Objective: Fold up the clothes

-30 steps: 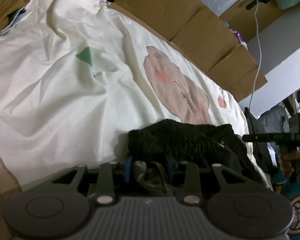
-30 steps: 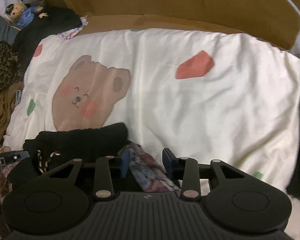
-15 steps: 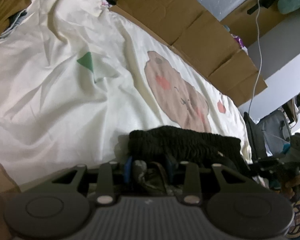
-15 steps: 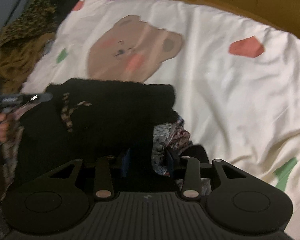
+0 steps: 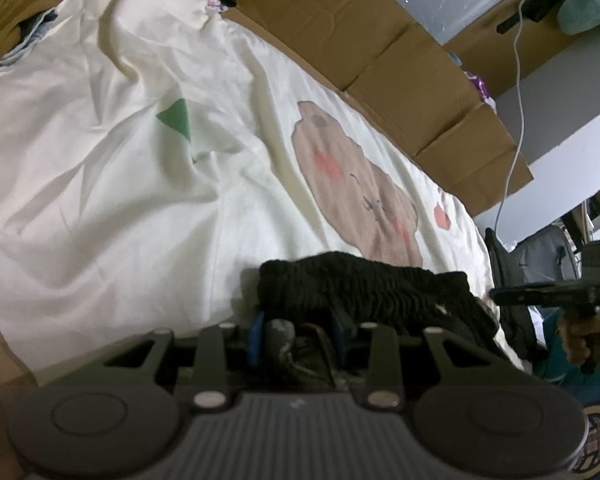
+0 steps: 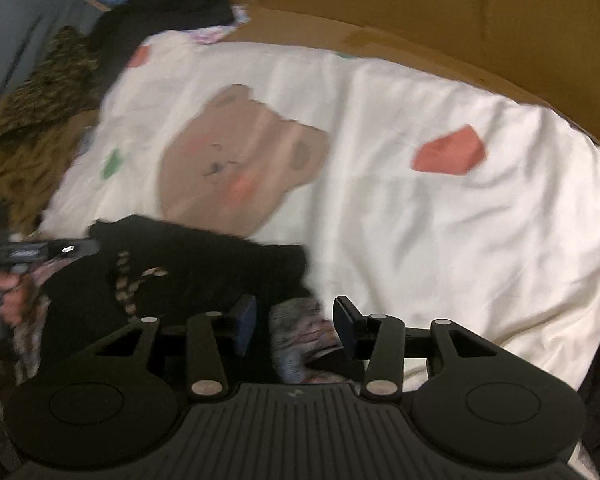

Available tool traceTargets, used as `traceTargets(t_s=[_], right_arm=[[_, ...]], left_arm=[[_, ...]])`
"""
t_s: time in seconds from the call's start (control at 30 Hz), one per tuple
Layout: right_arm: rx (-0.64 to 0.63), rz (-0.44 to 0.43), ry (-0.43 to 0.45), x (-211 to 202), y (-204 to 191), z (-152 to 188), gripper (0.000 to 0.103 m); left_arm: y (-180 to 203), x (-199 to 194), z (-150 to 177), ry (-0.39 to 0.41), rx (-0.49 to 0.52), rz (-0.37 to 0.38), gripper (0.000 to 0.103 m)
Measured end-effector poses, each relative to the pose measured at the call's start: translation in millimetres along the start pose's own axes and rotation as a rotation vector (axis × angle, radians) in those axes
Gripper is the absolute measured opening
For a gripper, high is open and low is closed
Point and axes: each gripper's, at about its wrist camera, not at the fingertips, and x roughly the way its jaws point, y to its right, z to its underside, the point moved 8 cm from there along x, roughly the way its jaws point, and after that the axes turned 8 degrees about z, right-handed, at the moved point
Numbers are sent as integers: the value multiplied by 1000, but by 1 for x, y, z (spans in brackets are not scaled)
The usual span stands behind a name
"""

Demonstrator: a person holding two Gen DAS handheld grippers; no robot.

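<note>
A black garment with a ribbed elastic waistband lies at the near edge of a cream bear-print bedsheet. Its patterned grey lining bunches between the fingers of my left gripper, which is shut on it. In the right wrist view the black garment shows a braided drawstring, and patterned cloth sits between the fingers of my right gripper, whose jaws stand apart around it. The right gripper and hand show at the right of the left wrist view.
Flattened cardboard lines the far side of the bed. A pile of brown and leopard-print clothes lies left of the sheet. A white cable hangs at the right, with a grey backpack below it.
The right gripper's jaws have opened around the patterned cloth, and its view swung back towards the bed. The left gripper stays shut on the garment, nearly still.
</note>
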Motion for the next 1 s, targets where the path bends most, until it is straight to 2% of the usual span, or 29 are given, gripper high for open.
traceTargets(t_s=[0.07, 0.13, 0.27, 0.43, 0.63, 0.67, 0.73, 0.8, 1.0], right_arm=[[27, 23, -30, 14, 7, 3, 43], [37, 11, -60, 25, 8, 10, 44], [-18, 17, -90, 39, -4, 23, 44], [-65, 51, -72, 46, -20, 24, 47], [-85, 75, -40, 49, -29, 23, 47], [-99, 76, -39, 48, -30, 23, 43], [-128, 77, -37, 45, -34, 22, 31], [-149, 89, -37, 41, -36, 21, 18], [-152, 109, 3, 20, -43, 15, 11]], left_arm=[[-1, 0, 0, 0, -3, 3, 36], [-1, 0, 0, 2, -11, 10, 36], [-2, 1, -1, 4, -24, 24, 37], [7, 4, 2, -11, 27, 25, 46], [9, 6, 5, -28, 34, 17, 46], [10, 6, 6, -34, 41, 10, 44], [12, 7, 8, -44, 55, -3, 30], [17, 6, 9, -46, 87, -18, 23], [38, -11, 3, -13, 176, -57, 18]])
